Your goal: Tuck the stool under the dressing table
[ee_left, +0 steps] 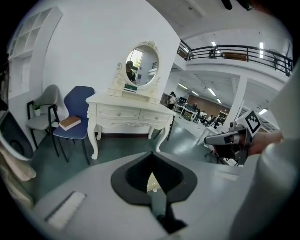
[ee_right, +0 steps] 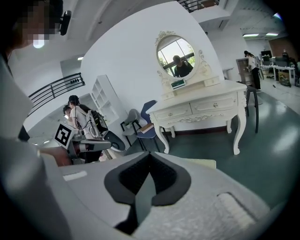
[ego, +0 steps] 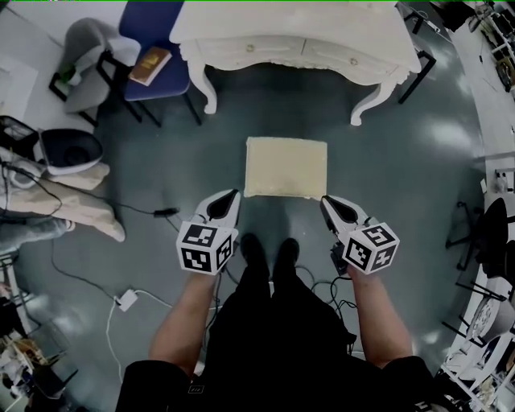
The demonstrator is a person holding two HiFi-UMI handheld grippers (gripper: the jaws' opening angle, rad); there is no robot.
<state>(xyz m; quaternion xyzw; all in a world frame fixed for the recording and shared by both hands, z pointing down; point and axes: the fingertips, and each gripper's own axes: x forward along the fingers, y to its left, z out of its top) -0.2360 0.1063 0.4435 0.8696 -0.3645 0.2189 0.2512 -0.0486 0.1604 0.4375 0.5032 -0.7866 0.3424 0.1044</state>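
Stool [ego: 286, 166] near closed, empty hand-held grippers [ego: 232, 196] [ego: 327, 202].

The stool [ego: 286, 166] stands before the dressing table [ego: 294, 24], a chair [ego: 153, 24] at its left.

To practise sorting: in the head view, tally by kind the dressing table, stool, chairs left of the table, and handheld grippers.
Dressing table: 1
Stool: 1
Chairs: 2, blue chair and grey chair
Grippers: 2, left gripper and right gripper
Total: 6
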